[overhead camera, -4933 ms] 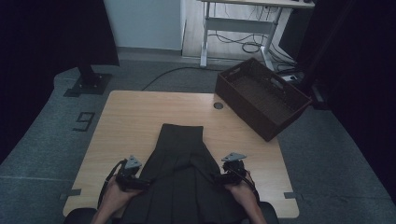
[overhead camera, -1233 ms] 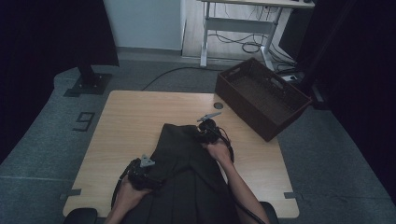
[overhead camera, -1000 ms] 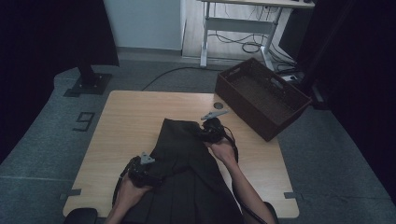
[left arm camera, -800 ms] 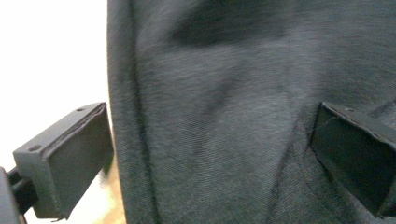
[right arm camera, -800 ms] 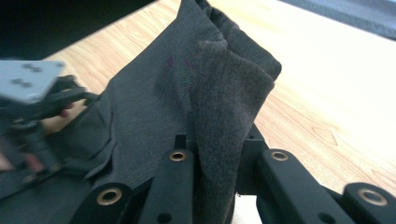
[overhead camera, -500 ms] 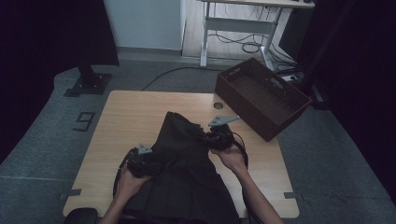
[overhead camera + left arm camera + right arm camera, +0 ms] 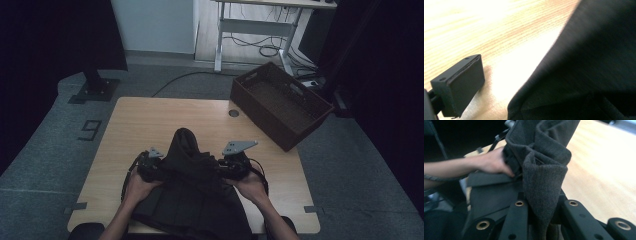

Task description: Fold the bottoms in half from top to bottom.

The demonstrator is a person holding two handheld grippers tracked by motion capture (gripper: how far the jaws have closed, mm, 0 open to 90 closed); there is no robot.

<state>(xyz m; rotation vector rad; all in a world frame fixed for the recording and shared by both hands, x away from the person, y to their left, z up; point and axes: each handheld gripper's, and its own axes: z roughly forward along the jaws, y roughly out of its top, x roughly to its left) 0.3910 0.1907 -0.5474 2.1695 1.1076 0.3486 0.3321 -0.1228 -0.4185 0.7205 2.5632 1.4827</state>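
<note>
Item: dark grey garment (image 7: 192, 190), thick woven cloth, lying on the table (image 7: 145, 120) at the middle of its near edge and hanging over that edge toward the person.
Garment shape: the far end is lifted and bunched into a hump between the two grippers; the rest lies flat across the near half of the table.
Right gripper (image 7: 231, 167): at the garment's right side, held in the person's right hand (image 7: 250, 185); grey three-cornered plate on top.
Right gripper, opening: narrow; in the right gripper view (image 7: 541, 220) the jaws are clamped on a doubled fold of the cloth, which stands up between them.
Left gripper (image 7: 150, 167): at the garment's left side, held in the left hand (image 7: 137, 185).
Left gripper, opening: cannot be told; in the left gripper view one black jaw pad (image 7: 461, 85) sits just above the bare wood, apart from the cloth edge (image 7: 584, 75); the other jaw is hidden by the cloth.
Left hand, second sighting: in the right gripper view the hand (image 7: 491, 162) rests against the far side of the raised cloth.
Basket (image 7: 280, 105): brown, woven, open-topped, past the table's far right corner, well apart from the garment.
Table hole (image 7: 234, 113): round grommet near the far edge, right of centre, uncovered.
</note>
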